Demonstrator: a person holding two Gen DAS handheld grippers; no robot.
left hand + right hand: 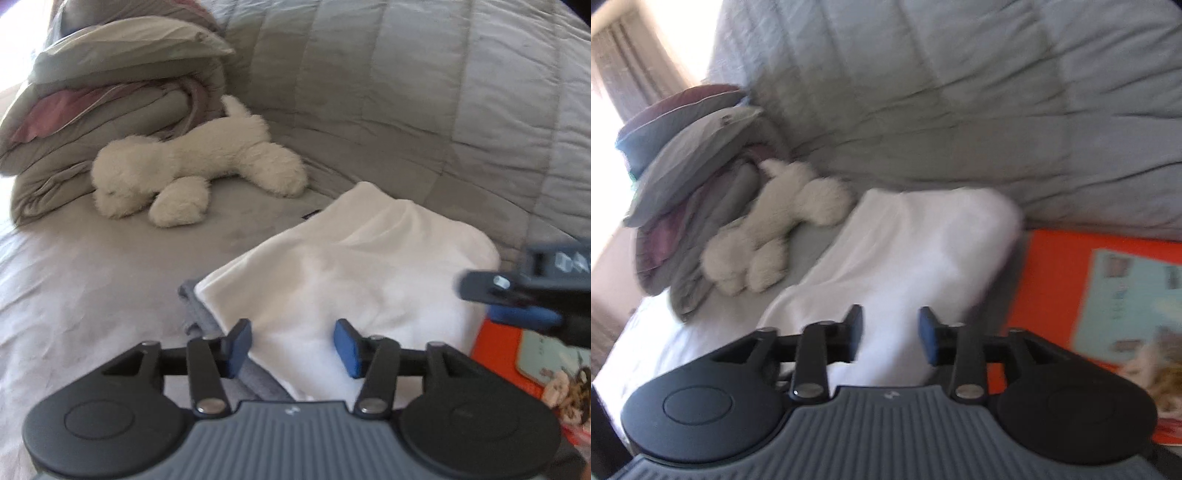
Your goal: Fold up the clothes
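Note:
A folded white garment (354, 266) lies on the grey bed, on top of a grey garment (207, 317) whose edge shows at its left. It also shows in the right wrist view (916, 251). My left gripper (291, 347) is open and empty, just above the white garment's near edge. My right gripper (890, 336) is open and empty over the same garment's near end. The right gripper also shows at the right edge of the left wrist view (517, 299).
A white plush toy (192, 170) lies left of the garment, against a stack of folded grey bedding and pillows (103, 110). A quilted grey blanket (406, 92) fills the back. An orange item with a printed picture (1100, 288) lies to the right.

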